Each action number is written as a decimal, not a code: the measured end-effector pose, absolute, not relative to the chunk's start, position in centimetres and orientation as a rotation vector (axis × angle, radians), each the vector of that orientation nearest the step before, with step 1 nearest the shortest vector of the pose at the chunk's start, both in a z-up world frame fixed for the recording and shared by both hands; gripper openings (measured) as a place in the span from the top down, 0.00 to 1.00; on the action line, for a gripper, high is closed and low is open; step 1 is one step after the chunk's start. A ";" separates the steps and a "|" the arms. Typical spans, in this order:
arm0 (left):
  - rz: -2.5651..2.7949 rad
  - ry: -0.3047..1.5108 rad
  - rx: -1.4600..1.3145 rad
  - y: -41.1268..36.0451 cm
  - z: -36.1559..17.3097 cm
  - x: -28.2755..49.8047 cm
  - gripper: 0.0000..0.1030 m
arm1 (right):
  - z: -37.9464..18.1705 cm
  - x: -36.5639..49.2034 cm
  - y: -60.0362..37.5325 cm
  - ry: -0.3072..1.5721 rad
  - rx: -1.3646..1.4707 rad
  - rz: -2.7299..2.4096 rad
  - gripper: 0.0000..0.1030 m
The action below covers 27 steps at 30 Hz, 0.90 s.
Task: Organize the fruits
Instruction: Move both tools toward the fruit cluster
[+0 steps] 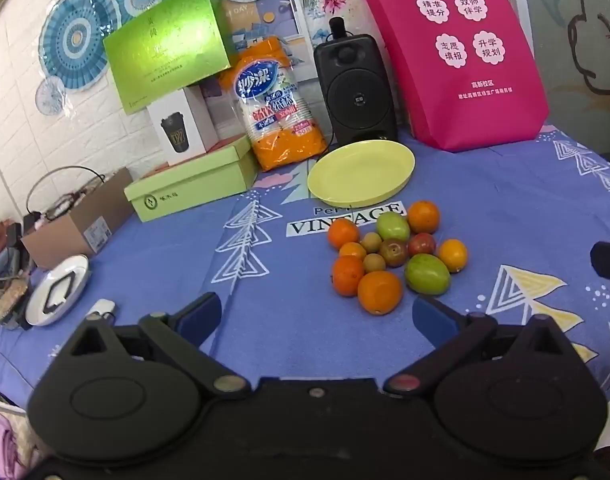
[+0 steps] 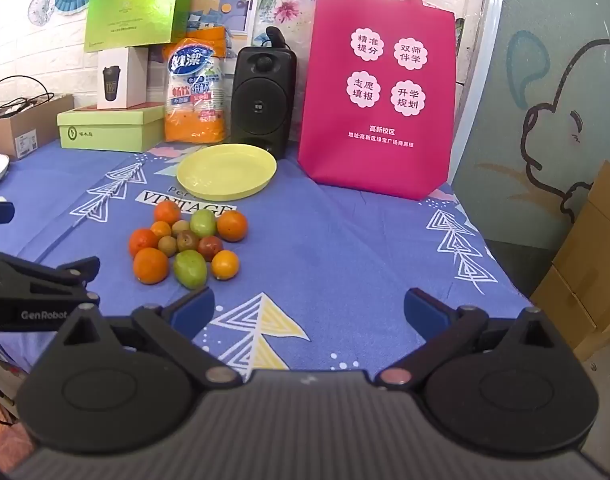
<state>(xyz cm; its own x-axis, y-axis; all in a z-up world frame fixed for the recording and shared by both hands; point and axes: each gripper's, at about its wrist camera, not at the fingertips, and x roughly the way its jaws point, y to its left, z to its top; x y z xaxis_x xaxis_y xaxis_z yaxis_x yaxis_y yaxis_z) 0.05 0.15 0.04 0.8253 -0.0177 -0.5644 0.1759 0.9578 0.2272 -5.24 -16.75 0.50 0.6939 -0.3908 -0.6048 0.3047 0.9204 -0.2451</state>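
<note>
My worktop (image 1: 505,216) has a blue patterned cloth; on it I see a fruit pile (image 1: 389,254), yellow plate (image 1: 361,172), pink bag (image 1: 461,56), speaker (image 1: 357,88).

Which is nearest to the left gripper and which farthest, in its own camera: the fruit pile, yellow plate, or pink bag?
From the left gripper:
1. Fruit pile, just ahead, slightly right.
2. Yellow plate, behind the fruit.
3. Pink bag, at the back right, standing upright.

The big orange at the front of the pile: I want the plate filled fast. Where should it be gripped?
Grip the big orange across its widest middle with the open left hand-held gripper, coming from the near side. That side is clear; fruits crowd behind it and beside it.
</note>
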 end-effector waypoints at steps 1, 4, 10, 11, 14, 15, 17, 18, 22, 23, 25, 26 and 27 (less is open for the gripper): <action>-0.119 0.594 0.265 0.2 0.0 0.1 0.00 | 0.4 -5.2 -16.7 0.706 -0.131 -0.388 0.00; -0.166 0.628 0.243 -0.1 -0.4 0.7 0.00 | 0.1 -5.2 -16.9 0.710 -0.122 -0.365 0.00; -0.221 0.613 0.259 0.8 -1.1 1.9 0.00 | -1.7 -4.6 -16.1 0.649 -0.201 -0.245 0.00; -0.231 0.619 0.239 1.2 -1.2 2.4 0.00 | -1.8 -4.2 -16.3 0.661 -0.200 -0.235 0.00; -0.247 0.611 0.171 2.4 -1.8 3.6 0.00 | -1.8 -3.2 -17.1 0.665 -0.163 -0.212 0.00; -0.263 0.606 0.150 2.8 -2.1 3.9 0.00 | -1.7 -2.7 -17.4 0.668 -0.165 -0.216 0.00; -0.281 0.598 0.100 3.6 -2.6 4.8 0.00 | -3.4 -2.8 -16.9 0.670 -0.195 -0.224 0.00; -0.273 0.609 0.092 3.6 -2.8 5.4 0.00 | -3.8 -2.4 -16.9 0.675 -0.206 -0.224 0.00; -0.274 0.592 0.220 2.1 -4.3 6.5 0.00 | -5.2 -1.2 -17.7 0.707 -0.177 -0.190 0.00; -0.272 0.587 0.247 1.5 -4.6 6.9 0.00 | -5.4 -0.9 -18.1 0.712 -0.156 -0.179 0.00; -0.289 0.584 0.264 0.5 -5.2 7.7 0.00 | -5.8 -0.5 -18.9 0.716 -0.114 -0.166 0.00; -0.314 0.591 0.257 0.1 -5.5 8.2 0.00 | -6.0 -0.2 -19.2 0.720 -0.102 -0.166 0.00; -0.336 0.602 0.248 -0.3 -6.0 8.6 0.00 | -6.2 0.0 -19.4 0.724 -0.097 -0.164 0.00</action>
